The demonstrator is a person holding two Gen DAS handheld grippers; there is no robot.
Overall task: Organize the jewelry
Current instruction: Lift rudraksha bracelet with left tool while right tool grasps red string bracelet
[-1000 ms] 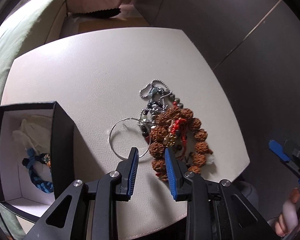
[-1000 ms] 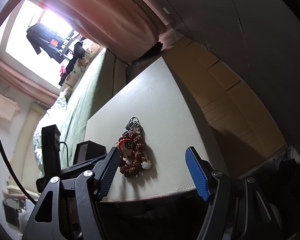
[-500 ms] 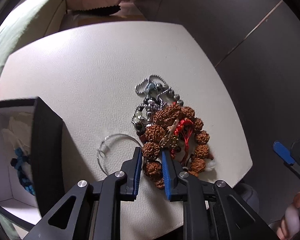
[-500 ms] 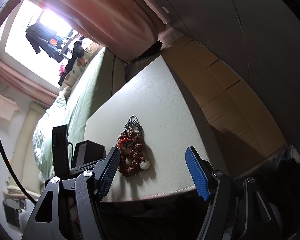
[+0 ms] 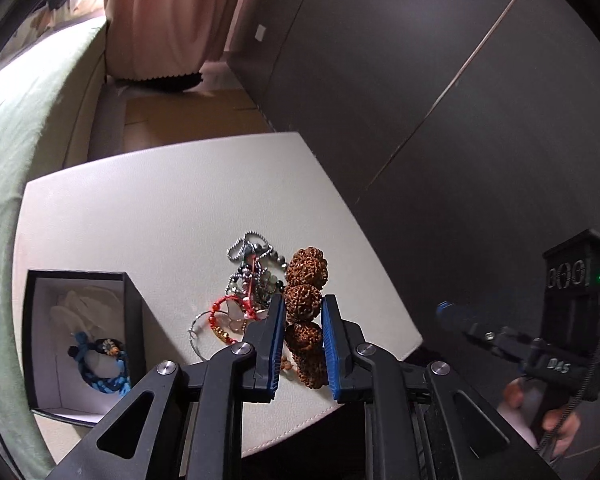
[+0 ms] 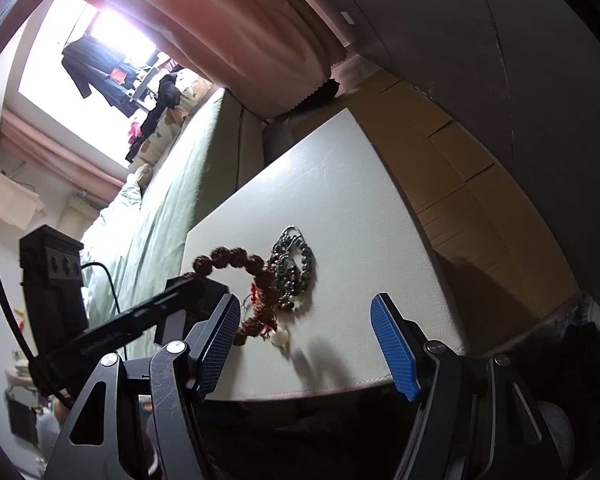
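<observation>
Open black box (image 5: 134, 320) on white table (image 5: 140, 208), blue braided bracelet (image 5: 104, 372) inside. Left gripper (image 5: 302, 320) clamped on brown bead bracelet (image 5: 305, 300); right gripper (image 6: 304, 344) wide, empty.

Knobbly brown bead bracelet (image 5: 303, 304); silver ball chain (image 5: 247, 246); red cord bracelet (image 5: 236, 312) — all over a cream tabletop (image 5: 140, 216). Black box (image 5: 82, 344), white inside — blue braided bracelet (image 5: 100, 372).
</observation>
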